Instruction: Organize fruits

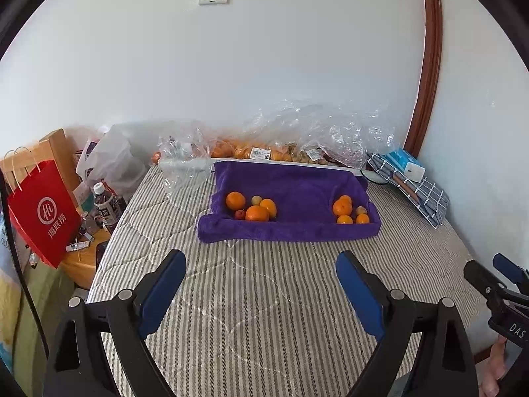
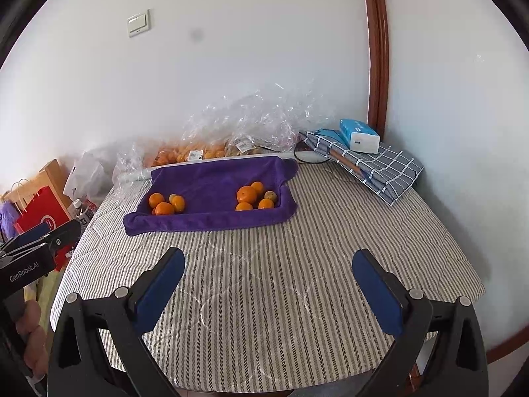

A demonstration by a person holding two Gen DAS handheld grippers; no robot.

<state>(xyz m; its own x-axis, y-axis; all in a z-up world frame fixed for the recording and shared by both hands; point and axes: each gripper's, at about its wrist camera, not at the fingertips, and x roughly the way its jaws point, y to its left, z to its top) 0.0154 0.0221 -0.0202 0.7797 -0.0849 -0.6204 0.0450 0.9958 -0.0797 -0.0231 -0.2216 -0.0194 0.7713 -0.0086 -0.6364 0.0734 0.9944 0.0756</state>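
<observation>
A purple towel-lined tray (image 1: 291, 195) is seen in the middle of both views, on the striped bed cover (image 1: 264, 297). Two groups of fruit are kept in it. In the left group (image 1: 253, 206) three oranges, one small yellowish fruit and one small red fruit are counted. In the right group (image 1: 350, 211), at the tray's right end, four oranges and one small yellowish fruit are found. Behind the tray, against the wall, clear plastic bags (image 1: 264, 147) with more oranges and white price labels are placed; the label text cannot be read.

The left gripper (image 1: 261, 284) is held wide open at the bottom of its view, and nothing is held or touched between its blue pads. The right gripper (image 2: 267, 281) is also spread wide and empty, above the bed cover.

On the red paper bag (image 1: 43, 211) at the left edge, a round white logo and Chinese characters are printed. "GenRobot.AI" is read on the left gripper's body in the right wrist view, and "DAS" on the right gripper's body in the left wrist view.
</observation>
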